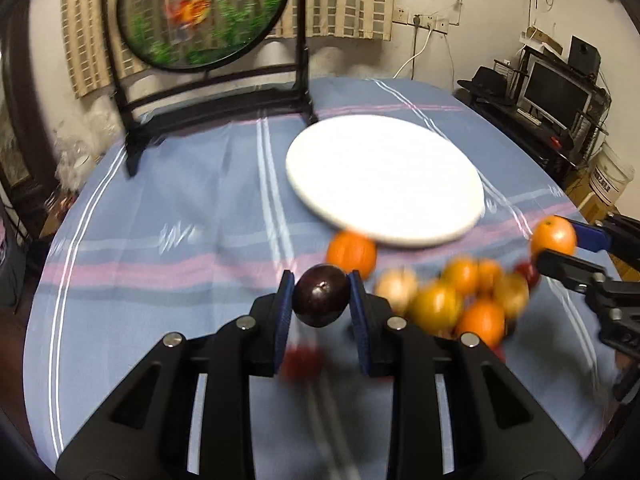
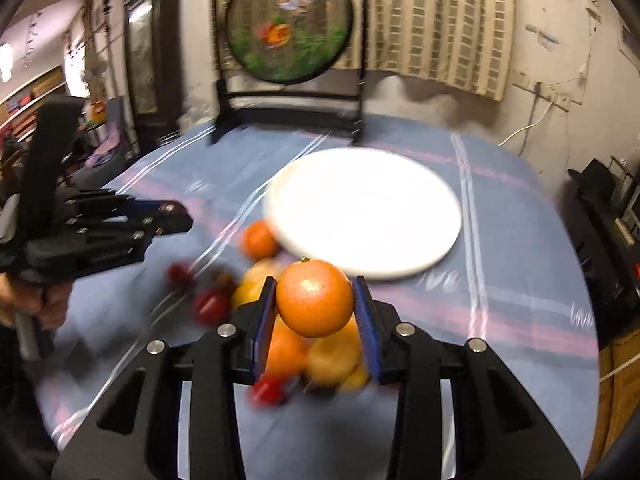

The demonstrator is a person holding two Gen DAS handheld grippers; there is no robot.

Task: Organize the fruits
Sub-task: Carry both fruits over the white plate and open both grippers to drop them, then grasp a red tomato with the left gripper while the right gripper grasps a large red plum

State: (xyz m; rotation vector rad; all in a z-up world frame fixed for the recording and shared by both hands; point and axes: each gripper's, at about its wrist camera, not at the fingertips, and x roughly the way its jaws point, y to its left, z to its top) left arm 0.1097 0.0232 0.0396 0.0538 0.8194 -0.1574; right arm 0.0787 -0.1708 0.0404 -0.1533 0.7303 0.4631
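My left gripper [image 1: 320,300] is shut on a dark purple plum [image 1: 320,300] and holds it above the blue striped tablecloth, short of the white plate [image 1: 384,180]. My right gripper [image 2: 315,300] is shut on an orange [image 2: 315,298], also lifted, just before the plate [image 2: 364,212]. In the left wrist view the right gripper and its orange [image 1: 554,237] show at the right edge. A heap of oranges, yellow fruits and small red fruits [image 1: 460,300] lies on the cloth below both grippers; it also shows in the right wrist view [image 2: 312,356]. One orange [image 1: 351,254] sits against the plate's near rim.
A black stand with a round painted screen [image 1: 204,12] stands at the table's far edge behind the plate. The left gripper's body [image 2: 108,232] shows at the left in the right wrist view. A dark cabinet with a monitor [image 1: 556,92] stands off the table to the right.
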